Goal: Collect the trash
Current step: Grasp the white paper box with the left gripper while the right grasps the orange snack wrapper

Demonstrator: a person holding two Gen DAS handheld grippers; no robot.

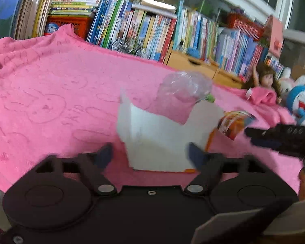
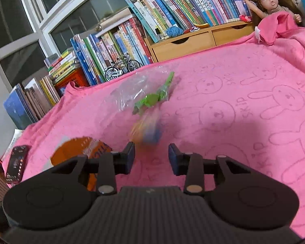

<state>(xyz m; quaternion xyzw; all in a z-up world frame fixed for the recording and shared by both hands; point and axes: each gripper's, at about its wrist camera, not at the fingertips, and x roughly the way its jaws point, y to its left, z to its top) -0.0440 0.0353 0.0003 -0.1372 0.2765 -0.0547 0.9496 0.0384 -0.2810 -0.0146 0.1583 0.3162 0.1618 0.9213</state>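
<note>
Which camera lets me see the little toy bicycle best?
The right wrist view: the toy bicycle stands whole and sharp before the books. In the left wrist view the toy bicycle is smaller and blurred; only a wheel is clear.

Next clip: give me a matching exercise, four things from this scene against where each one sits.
Things:
1 phone
2 toy bicycle
3 doll
4 clear bag

Places:
A standing against the row of books
B lying in the middle of the pink blanket
C at the blanket's left edge in the right wrist view
D behind a bunched fold at the blanket's far corner

Pairs: 1-C, 2-A, 3-D, 4-B
</note>
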